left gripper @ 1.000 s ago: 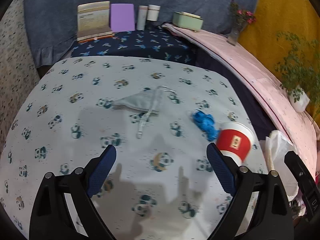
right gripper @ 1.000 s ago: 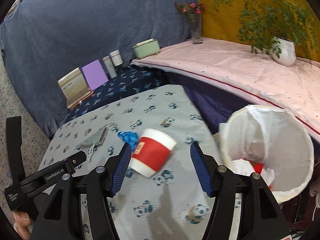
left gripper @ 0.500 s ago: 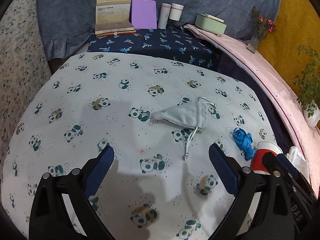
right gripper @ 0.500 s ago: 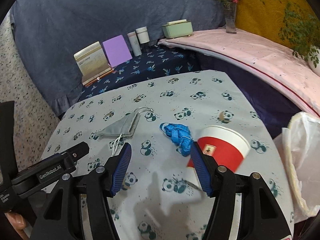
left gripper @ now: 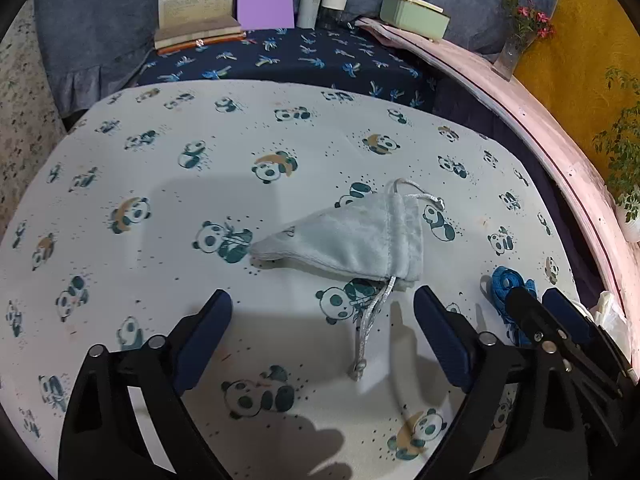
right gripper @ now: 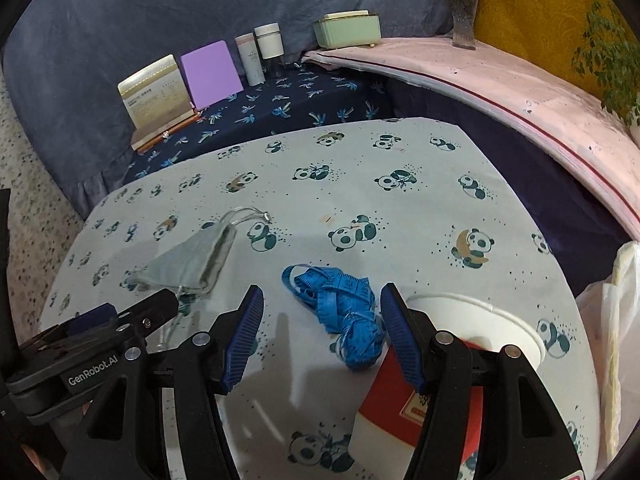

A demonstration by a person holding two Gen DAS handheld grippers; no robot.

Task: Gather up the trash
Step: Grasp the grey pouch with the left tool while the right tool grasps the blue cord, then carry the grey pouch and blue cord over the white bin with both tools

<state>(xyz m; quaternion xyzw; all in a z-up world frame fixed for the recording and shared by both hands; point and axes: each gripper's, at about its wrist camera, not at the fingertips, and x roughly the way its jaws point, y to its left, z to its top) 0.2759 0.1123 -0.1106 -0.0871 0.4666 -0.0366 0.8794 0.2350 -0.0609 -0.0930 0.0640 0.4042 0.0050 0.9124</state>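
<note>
Left wrist view shows the left gripper (left gripper: 322, 322) spread wide and empty, just short of the grey pouch (left gripper: 352, 240) mid-table, lined up to straddle it; its jaws have just been closing slightly; the right gripper (right gripper: 322, 334), parted and empty, brackets the blue tape (right gripper: 340, 308) near the table's right edge beside the paper cup (right gripper: 460, 364).

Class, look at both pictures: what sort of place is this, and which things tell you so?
Probably a home living space, staged for tidying: a low table under a panda-print cloth, a blue fabric drape behind it, a glass vase of pink flowers, and a white bin liner beside the table.
</note>
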